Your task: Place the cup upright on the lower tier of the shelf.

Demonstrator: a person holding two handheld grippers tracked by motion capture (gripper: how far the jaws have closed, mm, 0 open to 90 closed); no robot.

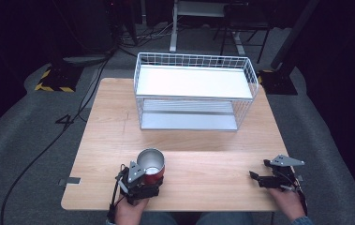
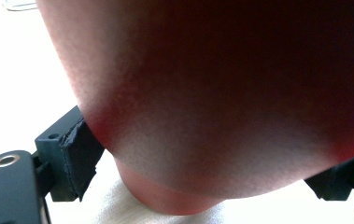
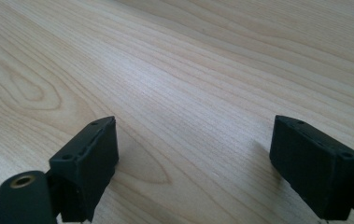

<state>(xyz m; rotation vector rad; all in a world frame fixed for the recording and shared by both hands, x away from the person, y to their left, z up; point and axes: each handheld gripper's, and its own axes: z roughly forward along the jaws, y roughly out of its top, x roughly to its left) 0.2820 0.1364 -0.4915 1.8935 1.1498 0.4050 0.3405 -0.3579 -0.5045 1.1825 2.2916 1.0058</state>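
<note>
Red metal cup (image 1: 151,165) is standing upright on the wooden table (image 1: 198,140), near the front edge, left of centre, open mouth up with a shiny steel interior. Left gripper (image 1: 143,177) is sitting right behind the cup on the person's side, its jaws reaching around the lower body. In the left gripper view the cup's red wall (image 2: 221,102) is crowding the lens, and the black pads (image 2: 79,154) are pressing against it on both sides: the left gripper is clamping the cup. Cup base is resting on the table.

Right gripper (image 1: 259,178) is lying low over the table near the front right corner, well apart from the cup, held in the person's right hand (image 1: 287,199). In the right gripper view its jaws are standing wide apart over bare wood grain, gripping nothing.

White wire rack (image 1: 195,91), two-tiered, is occupying the far half of the table, well apart from the cup and both grippers.
</note>
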